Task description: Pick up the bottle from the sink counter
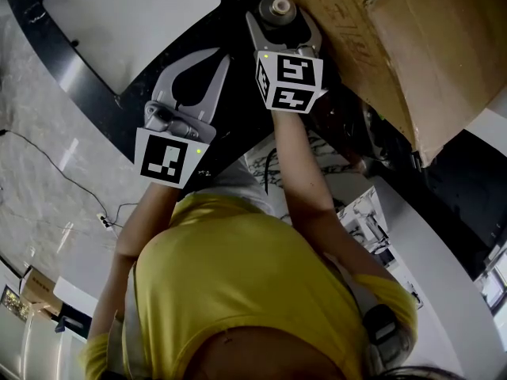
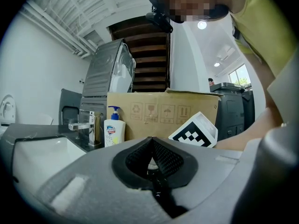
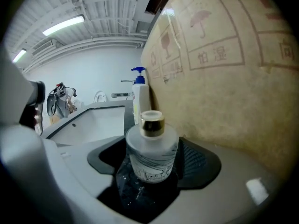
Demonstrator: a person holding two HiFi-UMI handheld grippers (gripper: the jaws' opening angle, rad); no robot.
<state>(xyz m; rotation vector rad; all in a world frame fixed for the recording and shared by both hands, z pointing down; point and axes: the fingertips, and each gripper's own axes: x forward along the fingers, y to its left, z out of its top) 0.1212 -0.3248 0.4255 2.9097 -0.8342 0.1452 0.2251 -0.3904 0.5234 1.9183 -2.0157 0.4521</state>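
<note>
A small round frosted bottle (image 3: 152,148) with a gold collar stands upright on the black sink counter (image 1: 231,22). In the head view the bottle (image 1: 279,8) is seen from above. My right gripper (image 3: 154,161) has a jaw on each side of it, spread wide, and a gap shows at the left pad, so the pads do not press on the bottle. In the head view the right gripper (image 1: 281,20) is close beside a cardboard box. My left gripper (image 1: 215,58) hovers over the counter to the left, and in its own view the left gripper (image 2: 152,141) is shut on nothing.
A large cardboard box (image 1: 396,46) stands tight against the bottle's right side. A white pump soap dispenser (image 2: 114,130) and a chrome faucet (image 2: 88,125) stand behind it by the white basin (image 1: 131,14). My yellow-sleeved arms fill the lower head view.
</note>
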